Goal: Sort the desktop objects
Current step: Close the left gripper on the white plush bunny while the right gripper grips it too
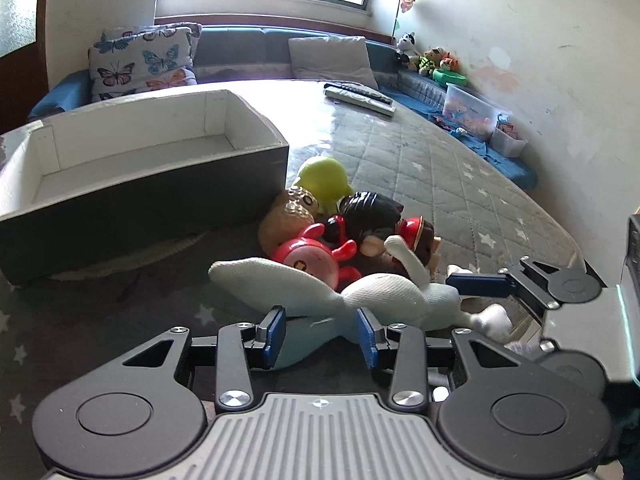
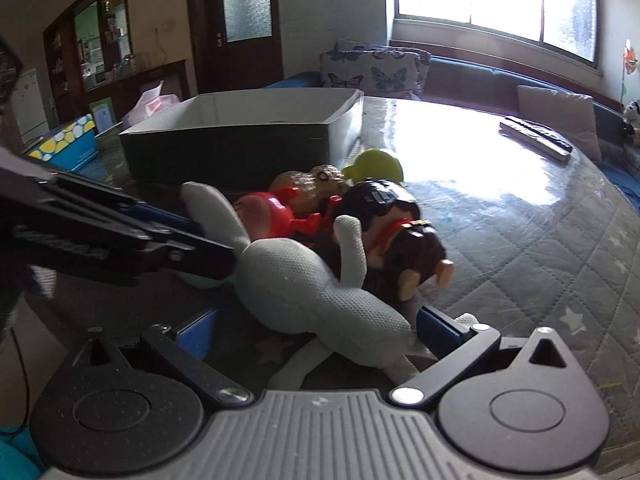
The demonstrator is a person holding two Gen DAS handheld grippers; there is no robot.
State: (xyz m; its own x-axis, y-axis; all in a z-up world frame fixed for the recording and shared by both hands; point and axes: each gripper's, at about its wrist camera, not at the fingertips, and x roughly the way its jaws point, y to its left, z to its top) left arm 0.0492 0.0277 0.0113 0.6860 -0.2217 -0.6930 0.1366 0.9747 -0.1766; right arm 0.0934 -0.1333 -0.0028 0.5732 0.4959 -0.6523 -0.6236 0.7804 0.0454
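Observation:
A white plush toy [image 1: 376, 296] lies at the front of a toy pile on the quilted table. My left gripper [image 1: 322, 334] has its blue pads on either side of the plush's pale blue tail part, closed on it. My right gripper [image 2: 316, 332] is open around the plush body [image 2: 312, 292], pads apart from it. Behind lie a red crab toy [image 1: 308, 256], a brown peanut toy [image 1: 288, 212], a green toy [image 1: 322, 178] and a dark-haired monkey doll [image 1: 384, 224]. An empty box [image 1: 140, 184], white inside and dark outside, stands at the left.
Two remote controls [image 1: 360, 96] lie far across the table. Clear tubs [image 1: 476, 110] and stuffed animals sit on the bench by the right wall. Butterfly pillows [image 1: 140, 60] are behind the box. A blue dotted box [image 2: 68, 142] stands at the left.

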